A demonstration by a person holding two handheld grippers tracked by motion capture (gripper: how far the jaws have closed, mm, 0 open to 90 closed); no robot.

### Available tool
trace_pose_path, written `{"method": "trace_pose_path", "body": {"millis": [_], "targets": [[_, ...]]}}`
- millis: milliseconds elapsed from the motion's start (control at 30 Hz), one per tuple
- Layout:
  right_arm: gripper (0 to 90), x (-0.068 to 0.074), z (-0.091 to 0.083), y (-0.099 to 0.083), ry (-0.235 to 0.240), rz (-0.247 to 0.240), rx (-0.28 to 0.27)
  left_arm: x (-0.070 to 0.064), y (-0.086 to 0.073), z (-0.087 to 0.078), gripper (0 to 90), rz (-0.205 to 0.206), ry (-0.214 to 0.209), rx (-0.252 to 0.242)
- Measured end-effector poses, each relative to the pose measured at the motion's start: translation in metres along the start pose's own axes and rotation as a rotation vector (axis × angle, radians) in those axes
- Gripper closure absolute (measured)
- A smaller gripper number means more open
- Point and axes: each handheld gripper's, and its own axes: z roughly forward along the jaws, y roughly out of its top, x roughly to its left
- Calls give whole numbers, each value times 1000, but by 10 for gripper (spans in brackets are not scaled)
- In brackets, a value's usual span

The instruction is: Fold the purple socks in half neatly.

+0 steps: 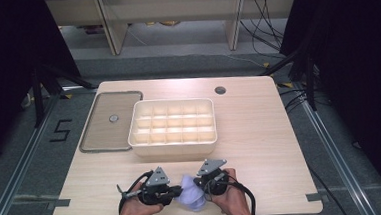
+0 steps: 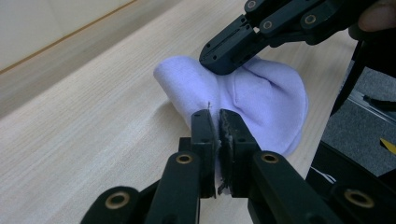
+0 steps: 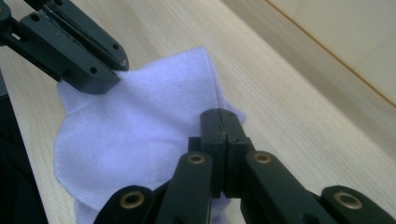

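1. The cloth [image 1: 190, 194] – a small lilac piece, bunched and partly folded – lies at the near edge of the table [image 1: 261, 148], close to its middle, between the two hands.
2. The left gripper [image 2: 217, 122] has its jaws pressed together on a thin edge of the cloth; fabric shows between them.
3. The right gripper [image 3: 218, 122] is clamped the same way on another edge of the cloth, jaws fully together.
4. The step in hand looks like folding or gathering the cloth, both edges already pinched.
5. The next move likely calls for bringing the two held edges together evenly – without dragging the cloth off the near edge.
6. Farther back stands a divided box [image 1: 172, 126], its compartments empty, with a flat lid [image 1: 110, 121] beside it toward the left edge.
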Motion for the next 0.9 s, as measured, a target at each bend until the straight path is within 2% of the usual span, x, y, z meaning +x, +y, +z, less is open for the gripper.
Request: {"method": "trace_pose_path", "body": {"millis": [100, 133, 200, 233, 267, 333, 367, 400, 433, 467, 533, 600, 667, 700, 733, 767, 800, 833, 867, 900], "targets": [[900, -1, 1, 0, 13, -4, -4, 0, 0, 0, 841, 3, -1, 1], [900, 0, 0, 0, 0, 8, -10, 0, 0, -1, 841, 8, -1, 3], [900, -4, -5, 1, -13, -1, -36, 3, 1, -3, 841, 28, 7, 4], [900, -3, -9, 1, -27, 40, -30, 3, 1, -3, 841, 8, 9, -9], [900, -5, -15, 1, -18, 25, -41, 5, 2, -5, 841, 8, 11, -4], [900, -5, -22, 0, -16, 34, -54, 7, 2, -7, 841, 15, 18, -8], [900, -5, -23, -1, -15, 36, -77, 9, 2, -9, 841, 18, 22, -4], [900, -4, -27, -2, -5, 57, -57, 9, 2, -9, 841, 18, 22, -4], [900, -4, -27, -2, -5, 57, -57, 10, 2, -11, 841, 17, 32, -3], [900, -4, -27, -4, 6, 40, -76, 12, 3, -13, 840, 41, 31, 11], [900, 2, -28, -7, 12, 46, -79, 14, 2, -16, 840, 46, 36, 14], [900, 3, -30, -8, 24, 43, -63, 14, 3, -16, 840, 32, 41, -2], [900, 11, -26, -9, 54, 30, -42, 14, 4, -20, 840, 58, 53, 5], [900, 12, -24, -10, 57, 16, -35, 12, 4, -19, 840, 42, 50, -6], [900, 13, -20, -10, 59, 17, -40, 12, 5, -20, 840, 71, 53, 5], [900, 14, -18, -9, 66, 18, -32, 10, 5, -19, 840, 50, 57, -10], [900, 15, -15, -9, 67, 11, -30, 9, 6, -20, 840, 86, 66, 11], [900, 18, -13, -8, 70, 30, -10, 7, 7, -19, 840, 92, 63, 8], [900, 16, -11, -8, 77, -4, -5, 5, 7, -19, 839, 102, 64, 7], [900, 18, -10, -7, 83, 11, 12, 4, 8, -18, 839, 107, 62, 9]]}}
